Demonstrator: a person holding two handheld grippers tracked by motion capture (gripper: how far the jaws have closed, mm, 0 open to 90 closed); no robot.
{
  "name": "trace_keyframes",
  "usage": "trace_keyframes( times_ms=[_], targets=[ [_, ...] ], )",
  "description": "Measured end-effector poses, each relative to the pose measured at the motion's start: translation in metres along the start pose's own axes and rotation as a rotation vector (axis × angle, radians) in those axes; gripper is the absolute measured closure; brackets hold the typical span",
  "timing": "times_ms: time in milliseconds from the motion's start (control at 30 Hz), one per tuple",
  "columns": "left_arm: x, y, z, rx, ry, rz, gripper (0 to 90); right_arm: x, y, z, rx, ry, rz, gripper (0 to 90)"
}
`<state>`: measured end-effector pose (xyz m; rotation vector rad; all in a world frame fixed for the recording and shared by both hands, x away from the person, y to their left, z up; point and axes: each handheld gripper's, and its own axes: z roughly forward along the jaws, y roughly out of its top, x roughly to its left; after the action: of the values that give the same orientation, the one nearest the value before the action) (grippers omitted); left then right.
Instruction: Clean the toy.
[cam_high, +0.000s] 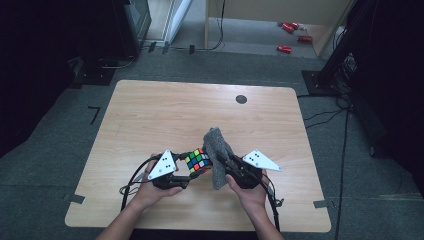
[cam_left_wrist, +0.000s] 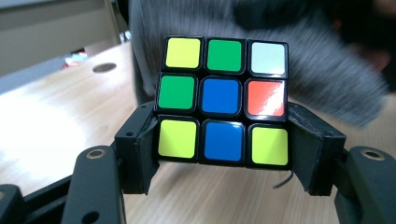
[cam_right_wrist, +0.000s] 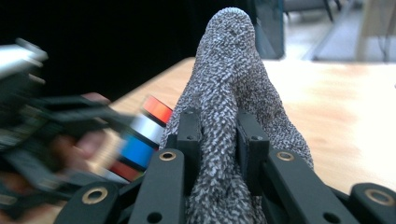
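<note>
Two hand-held grippers | left (cam_left_wrist: 223, 154) pinching cube (cam_left_wrist: 223, 95) | right (cam_right_wrist: 219, 135) pinching grey cloth (cam_right_wrist: 231, 70)

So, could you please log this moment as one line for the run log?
left gripper: shut on puzzle cube | right gripper: shut on grey cloth | cloth against cube, above wooden table

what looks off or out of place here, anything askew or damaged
Nothing looks damaged. The scrambled multicoloured puzzle cube sits squarely clamped in the left gripper, and the grey knitted cloth is bunched in the right gripper. Only oddity: red items scattered on the floor beyond the wooden table.
</note>
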<state>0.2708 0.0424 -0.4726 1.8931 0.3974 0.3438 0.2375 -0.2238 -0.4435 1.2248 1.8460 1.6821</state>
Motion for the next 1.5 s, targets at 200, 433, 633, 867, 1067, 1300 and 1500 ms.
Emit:
trace_keyframes(
  times_ms=[200,433,633,867,1067,1300,1500],
  targets=[
    [-0.004,0.001,0.001,0.003,-0.009,0.018,34.5,0.020,0.000,0.003,0.002,0.061,-0.062,75.9],
    [-0.001,0.004,-0.006,-0.046,-0.016,0.002,34.5,0.003,-0.009,0.008,0.030,0.011,-0.011,75.9],
    [0.003,0.004,-0.008,-0.048,-0.011,-0.010,34.5,-0.008,-0.010,0.009,0.063,-0.055,0.011,75.9],
    [0.001,-0.002,0.001,0.007,-0.014,0.005,34.5,0.009,0.002,0.000,0.007,0.003,-0.035,75.6],
    [-0.001,0.001,-0.004,-0.020,-0.020,0.019,34.5,0.013,-0.006,0.007,0.035,0.022,-0.036,75.7],
    [0.002,0.005,-0.011,-0.064,-0.016,0.006,34.5,-0.002,-0.011,0.011,0.092,-0.058,-0.021,75.7],
    [0.002,0.001,-0.007,-0.008,0.019,0.040,34.5,0.003,-0.003,0.002,0.030,-0.032,-0.012,75.7]
  ],
)
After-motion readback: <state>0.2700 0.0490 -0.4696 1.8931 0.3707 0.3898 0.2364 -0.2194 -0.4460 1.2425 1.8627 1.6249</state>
